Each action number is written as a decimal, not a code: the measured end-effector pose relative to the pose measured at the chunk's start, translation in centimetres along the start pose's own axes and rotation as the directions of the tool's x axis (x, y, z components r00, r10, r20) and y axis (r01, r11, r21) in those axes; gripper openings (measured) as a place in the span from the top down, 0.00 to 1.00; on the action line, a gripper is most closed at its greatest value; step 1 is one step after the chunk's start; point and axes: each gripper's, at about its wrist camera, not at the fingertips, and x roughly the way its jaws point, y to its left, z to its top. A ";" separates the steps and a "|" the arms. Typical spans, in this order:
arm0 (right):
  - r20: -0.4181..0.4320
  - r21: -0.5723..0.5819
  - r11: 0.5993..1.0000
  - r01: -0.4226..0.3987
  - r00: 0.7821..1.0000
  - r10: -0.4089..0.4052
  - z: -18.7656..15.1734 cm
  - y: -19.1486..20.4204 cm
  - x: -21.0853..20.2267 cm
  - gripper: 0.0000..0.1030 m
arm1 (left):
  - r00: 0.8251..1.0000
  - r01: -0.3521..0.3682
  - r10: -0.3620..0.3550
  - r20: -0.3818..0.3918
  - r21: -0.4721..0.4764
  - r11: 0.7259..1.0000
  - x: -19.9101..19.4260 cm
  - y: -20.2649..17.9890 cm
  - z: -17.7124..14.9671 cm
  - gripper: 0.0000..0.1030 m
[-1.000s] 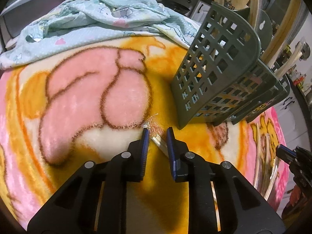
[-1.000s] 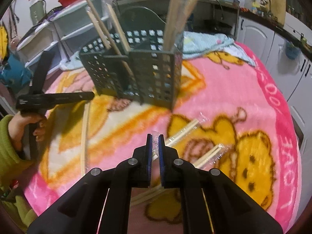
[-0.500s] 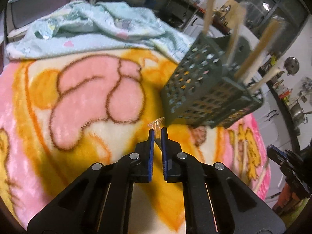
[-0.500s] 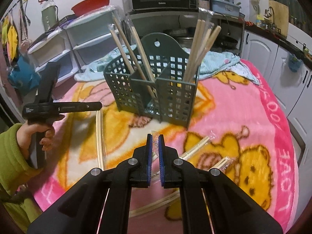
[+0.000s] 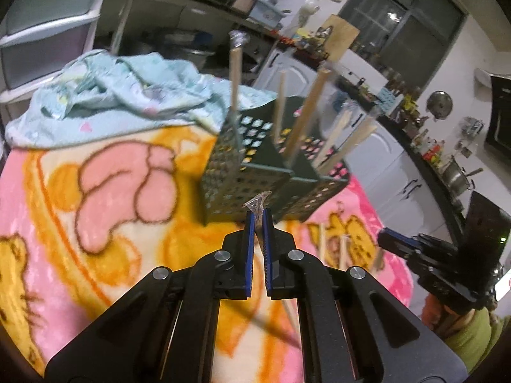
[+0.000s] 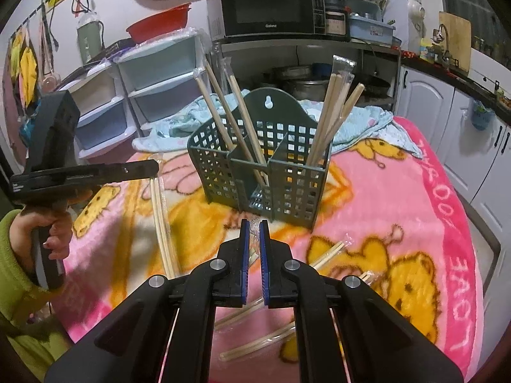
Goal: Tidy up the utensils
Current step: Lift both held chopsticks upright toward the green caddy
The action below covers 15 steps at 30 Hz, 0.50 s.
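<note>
Chopsticks in clear wrappers are the job: several pairs already stand in the green caddy point(image 6: 265, 172) on the blanket point(image 6: 399, 198), and three loose pairs point(image 6: 325, 252) lie on the blanket near the right tongs point(image 6: 254, 233). The left tongs point(image 5: 259, 220) have just closed on one wrapped pair point(image 5: 259, 204), with only the crinkled wrapper tip showing above the pads; in the right view that pair point(image 6: 164, 220) hangs long below them. The right tongs are clenched on another pair point(image 6: 254, 228), also near its wrapper end.

Both grips sit far out on slippery film, so I judge a pair could slide free or swing. A swinging lower end may catch the caddy's rim or lattice and miss its compartment. The caddy stands on soft blanket, so a knock could tip it and spill the standing pairs. Two long pairs heading to one caddy may also cross.
</note>
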 end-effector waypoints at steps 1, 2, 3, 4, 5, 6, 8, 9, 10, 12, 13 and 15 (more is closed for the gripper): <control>0.006 0.000 1.000 0.000 1.000 0.000 0.1 0.0 -0.2 0.94 | 1.000 0.008 -0.008 0.004 0.006 1.000 -0.3 -0.4 0.0 0.98; 0.009 0.000 1.000 0.000 1.000 0.000 0.1 0.1 -0.4 0.94 | 1.000 0.013 -0.013 0.007 0.011 1.000 -0.4 -0.6 0.1 0.98; 0.013 0.000 1.000 0.001 1.000 -0.001 0.2 0.1 -0.5 0.94 | 1.000 0.021 -0.021 0.013 0.017 1.000 -0.6 -1.0 0.2 0.98; 0.021 0.001 1.000 0.001 1.000 -0.001 0.3 0.1 -0.7 0.94 | 1.000 0.027 -0.028 0.015 0.021 0.999 -0.8 -1.3 0.2 0.98; 0.027 0.001 1.000 -0.002 1.000 0.002 0.4 0.2 -1.0 0.94 | 0.999 0.035 -0.036 0.019 0.026 0.999 -0.9 -1.6 0.3 0.98; 0.034 0.001 1.000 -0.004 0.999 0.004 0.6 0.3 -1.2 0.94 | 0.999 0.042 -0.043 0.022 0.031 0.999 -1.1 -2.0 0.3 0.98; 0.047 0.000 1.000 -0.007 0.999 0.007 0.8 0.4 -1.6 0.94 | 0.998 0.058 -0.059 0.030 0.048 0.997 -1.4 -2.8 0.5 0.98; 0.053 -0.001 1.000 -0.011 0.999 0.011 1.0 0.5 -1.9 0.94 | 0.997 0.065 -0.067 0.034 0.056 0.996 -1.5 -3.2 0.6 0.98; 0.062 -0.004 1.000 -0.013 0.998 0.013 1.1 0.7 -2.2 0.94 | 0.997 0.070 -0.072 0.037 0.063 0.996 -1.6 -3.5 0.6 0.98; 0.076 -0.007 1.000 -0.016 0.997 0.016 1.3 0.9 -2.6 0.94 | 0.995 0.083 -0.086 0.041 0.074 0.994 -1.8 -4.2 0.7 0.98; 0.084 -0.010 1.000 -0.018 0.996 0.019 1.5 1.1 -2.9 0.94 | 0.995 0.088 -0.092 0.044 0.079 0.993 -2.0 -4.5 0.8 0.98; 0.099 -0.015 1.000 -0.018 0.995 0.020 1.7 1.3 -3.4 0.94 | 0.994 0.096 -0.101 0.050 0.089 0.991 -2.1 -5.0 0.9 0.98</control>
